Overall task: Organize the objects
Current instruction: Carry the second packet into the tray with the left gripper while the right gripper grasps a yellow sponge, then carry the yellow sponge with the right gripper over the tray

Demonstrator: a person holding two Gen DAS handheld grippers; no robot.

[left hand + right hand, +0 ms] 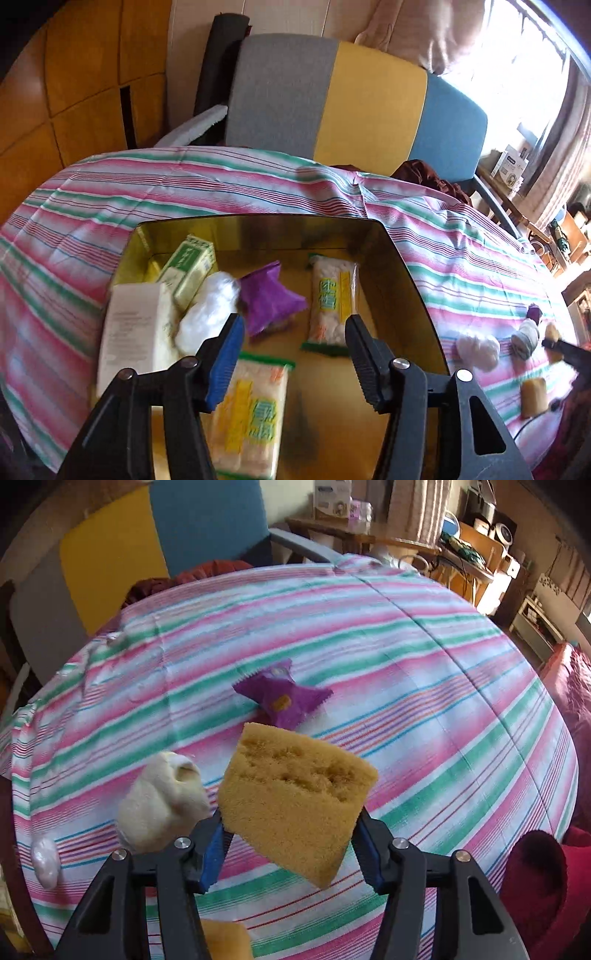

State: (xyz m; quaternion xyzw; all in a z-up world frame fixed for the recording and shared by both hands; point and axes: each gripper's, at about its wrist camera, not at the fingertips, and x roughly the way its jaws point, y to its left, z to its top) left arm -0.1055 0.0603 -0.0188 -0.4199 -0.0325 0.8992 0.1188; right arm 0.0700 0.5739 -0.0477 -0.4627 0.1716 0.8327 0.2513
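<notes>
Sponge (295, 805) clamped between right gripper (291, 853) fingers.

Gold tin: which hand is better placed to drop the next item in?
Right, probably. The right gripper is shut on a sponge lifted off the striped cloth. The left gripper hangs open and empty over the gold tin, so it may need to clear out first.

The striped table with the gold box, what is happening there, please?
A person is sorting small items into a gold box. The right gripper holds a yellow sponge above the striped tablecloth. The left gripper hangs open over the box, above the snack packets.
</notes>
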